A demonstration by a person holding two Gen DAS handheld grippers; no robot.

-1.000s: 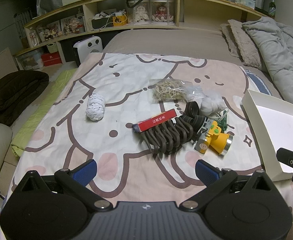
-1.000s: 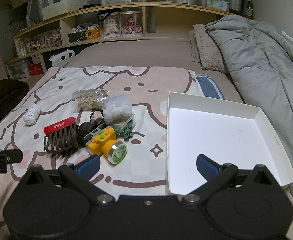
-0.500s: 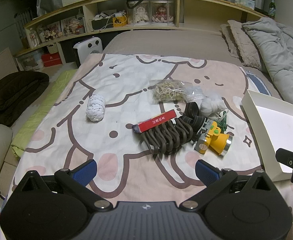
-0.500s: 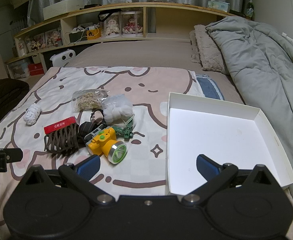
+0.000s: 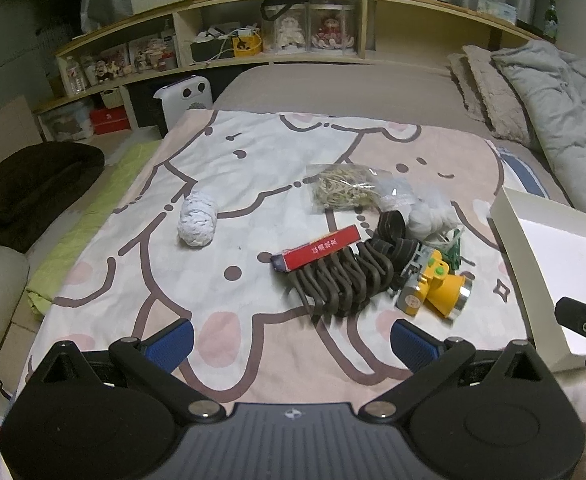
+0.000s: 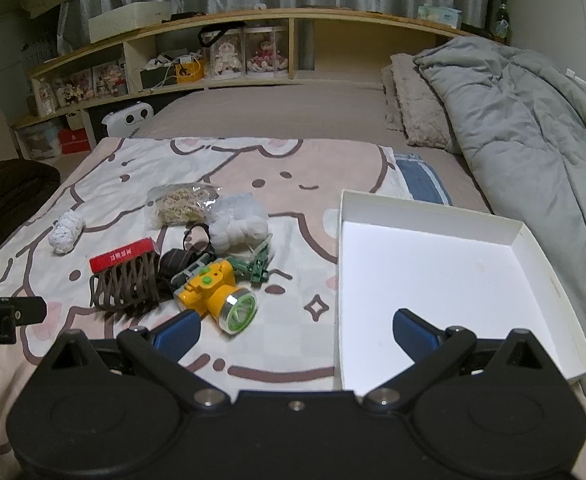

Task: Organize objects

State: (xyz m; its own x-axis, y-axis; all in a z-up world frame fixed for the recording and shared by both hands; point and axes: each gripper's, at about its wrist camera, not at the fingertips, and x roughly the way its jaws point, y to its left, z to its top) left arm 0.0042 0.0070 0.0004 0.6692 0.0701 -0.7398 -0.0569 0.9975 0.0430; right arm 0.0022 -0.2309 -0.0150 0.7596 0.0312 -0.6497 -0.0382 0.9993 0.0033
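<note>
A pile lies on the bed's cartoon blanket: a yellow headlamp (image 6: pixel 217 294) (image 5: pixel 439 288), a brown folding rack (image 6: pixel 127 286) (image 5: pixel 343 276), a red box (image 6: pixel 121 255) (image 5: pixel 317 250), a bag of rubber bands (image 6: pixel 181 206) (image 5: pixel 345 192), a white bundle (image 6: pixel 239 228) (image 5: pixel 431 212), green clips (image 6: pixel 255 266) and a white rope ball (image 6: pixel 67 232) (image 5: pixel 197 220). An empty white box (image 6: pixel 433 272) (image 5: pixel 553 248) lies to the right. My left gripper (image 5: pixel 291 340) is open near the rack. My right gripper (image 6: pixel 295 330) is open, between headlamp and box.
A grey duvet (image 6: pixel 533 140) and pillows (image 6: pixel 417 108) lie along the right. A shelf headboard (image 6: pixel 253 60) with dolls stands behind. A white heater (image 5: pixel 185 100) and a dark cushion (image 5: pixel 33 188) are at the left, off the bed.
Both grippers have barely moved; the left view has edged slightly. Nothing was taken hold of or let go.
</note>
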